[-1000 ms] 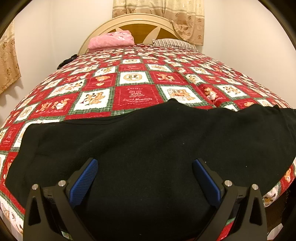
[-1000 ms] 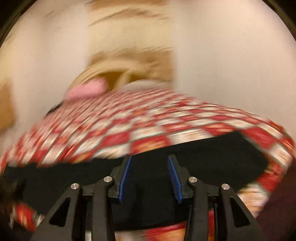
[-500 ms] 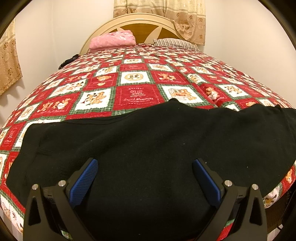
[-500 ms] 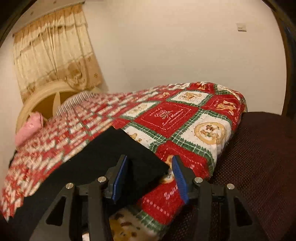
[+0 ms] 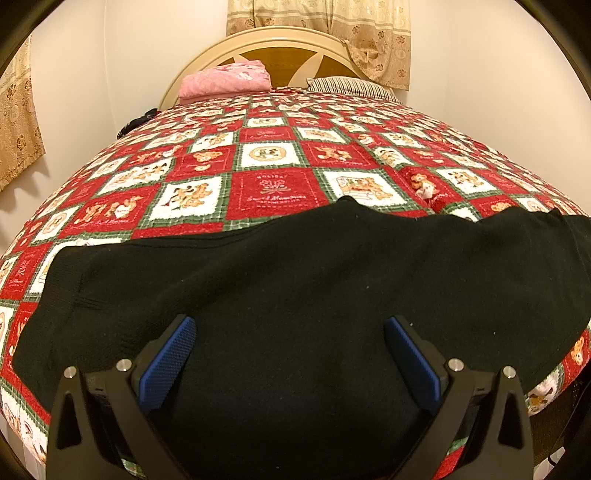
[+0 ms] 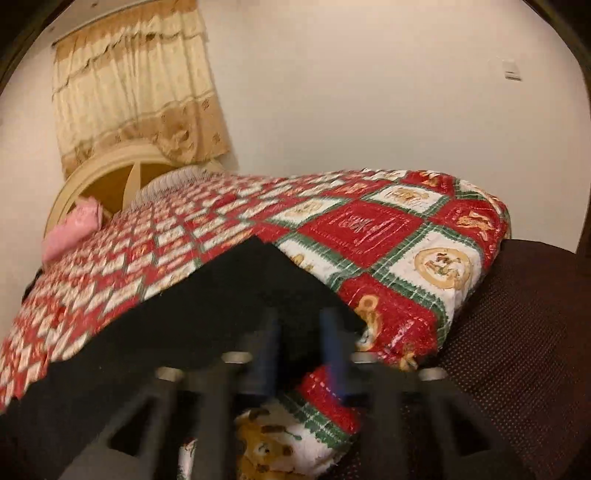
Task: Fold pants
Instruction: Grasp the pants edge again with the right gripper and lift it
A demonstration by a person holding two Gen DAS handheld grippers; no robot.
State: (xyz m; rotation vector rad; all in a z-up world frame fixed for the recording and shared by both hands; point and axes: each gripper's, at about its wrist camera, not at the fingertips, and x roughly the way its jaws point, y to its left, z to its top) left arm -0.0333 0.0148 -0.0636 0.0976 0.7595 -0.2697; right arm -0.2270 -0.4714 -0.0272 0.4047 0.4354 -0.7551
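- left gripper (image 5: 288, 350): jaws spread wide, blue pads (image 5: 168, 363) well apart, pointing down at a slant, nothing pinched between them.
- right gripper (image 6: 304, 354): heavily motion-blurred in its own view; jaws have just been closing, now only a narrow gap between the blue pads (image 6: 334, 350).
- black pants (image 6: 207, 310) corner sits between the right fingers; blur hides whether the pads actually press on it.

Cream walls (image 5: 498, 92) and tan curtains (image 5: 317, 22) surround a bed with arched headboard (image 5: 280, 40) (warm indoor light).
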